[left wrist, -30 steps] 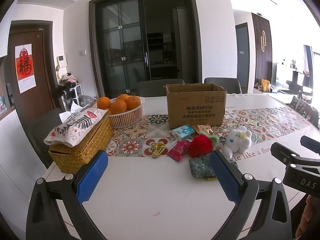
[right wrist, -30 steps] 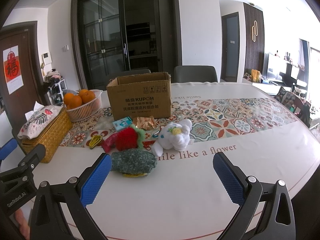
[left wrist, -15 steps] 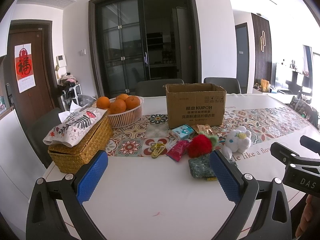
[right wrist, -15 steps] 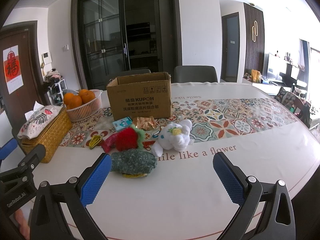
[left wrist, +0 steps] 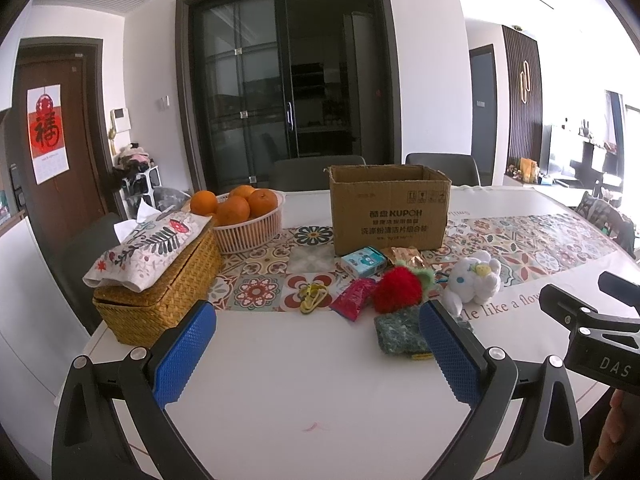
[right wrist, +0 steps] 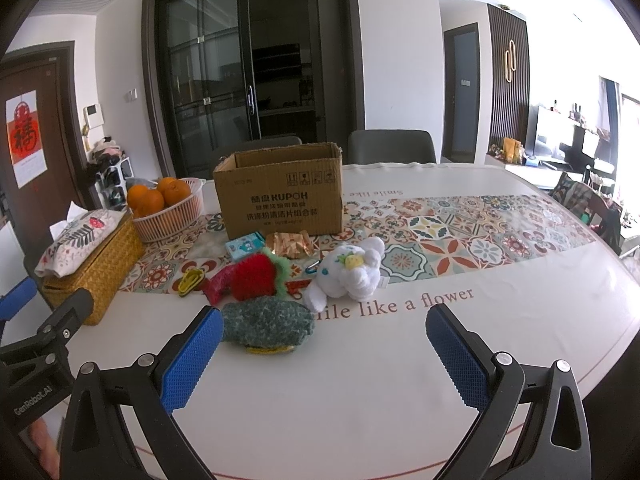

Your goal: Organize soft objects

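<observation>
nothing has shifted this past second: my left gripper (left wrist: 316, 344) and right gripper (right wrist: 324, 350) stay wide and empty, green knit pouch (right wrist: 266, 326) at eleven o'clock, untouched.

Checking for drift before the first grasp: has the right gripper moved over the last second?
No. In the right wrist view, the right gripper frames the cardboard box and green knitted pouch exactly as before.

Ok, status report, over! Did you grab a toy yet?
Both grippers open, empty: left, right. Green knitted toy, red plush, white plush on table. Nothing in the way.
</observation>
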`<state>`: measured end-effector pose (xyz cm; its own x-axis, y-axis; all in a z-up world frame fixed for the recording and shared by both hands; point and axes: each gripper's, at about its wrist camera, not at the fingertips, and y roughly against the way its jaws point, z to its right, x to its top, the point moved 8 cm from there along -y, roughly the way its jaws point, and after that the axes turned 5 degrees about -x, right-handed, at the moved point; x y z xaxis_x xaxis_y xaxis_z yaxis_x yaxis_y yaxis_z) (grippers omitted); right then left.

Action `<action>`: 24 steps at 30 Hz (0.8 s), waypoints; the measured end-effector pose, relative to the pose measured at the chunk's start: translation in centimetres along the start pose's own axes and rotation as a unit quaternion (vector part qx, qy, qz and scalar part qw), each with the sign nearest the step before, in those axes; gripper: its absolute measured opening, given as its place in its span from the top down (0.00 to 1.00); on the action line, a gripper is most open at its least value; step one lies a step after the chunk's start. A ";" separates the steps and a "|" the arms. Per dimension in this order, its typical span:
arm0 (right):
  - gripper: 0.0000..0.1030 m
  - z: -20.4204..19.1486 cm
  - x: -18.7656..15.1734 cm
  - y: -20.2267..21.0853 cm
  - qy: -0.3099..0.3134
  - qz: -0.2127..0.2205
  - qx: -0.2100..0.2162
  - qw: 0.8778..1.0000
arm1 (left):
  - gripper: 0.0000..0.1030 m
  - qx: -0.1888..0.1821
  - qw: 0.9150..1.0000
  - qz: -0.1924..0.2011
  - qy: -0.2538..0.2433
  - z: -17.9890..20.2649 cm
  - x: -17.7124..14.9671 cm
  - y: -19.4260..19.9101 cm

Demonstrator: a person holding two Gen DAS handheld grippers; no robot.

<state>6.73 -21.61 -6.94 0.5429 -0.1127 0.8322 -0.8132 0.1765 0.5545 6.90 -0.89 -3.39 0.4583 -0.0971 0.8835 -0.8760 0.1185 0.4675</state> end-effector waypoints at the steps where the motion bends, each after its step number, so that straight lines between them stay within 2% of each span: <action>1: 0.00 0.0 0.1 0.0 0.000 0.000 0.000 1.000 | 0.00 -0.001 1.000 0.000 0.001 0.0 0.0 0.0; 10: 0.00 -0.1 -0.4 -1.1 0.000 -0.008 -0.001 1.000 | 0.00 -0.021 1.000 -0.018 0.002 0.4 -0.5 -1.5; 14: 0.00 0.0 -0.4 -2.0 0.001 -0.013 0.003 1.000 | 0.00 -0.035 0.999 -0.022 -0.012 1.2 -0.5 -2.8; 19: 0.00 0.4 0.0 -4.3 0.001 -0.032 0.011 0.999 | 0.00 -0.052 0.998 -0.025 -0.038 2.4 0.0 -4.9; 24: 0.00 0.7 0.7 -7.3 0.001 -0.051 0.014 0.999 | 0.00 -0.081 0.994 -0.049 -0.055 3.6 0.3 -8.1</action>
<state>12.92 -23.67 -10.41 0.6231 -0.1268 0.7718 -0.7597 0.1365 0.6358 13.55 -5.43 -7.00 0.5138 -0.2232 0.8284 -0.7879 0.2594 0.5586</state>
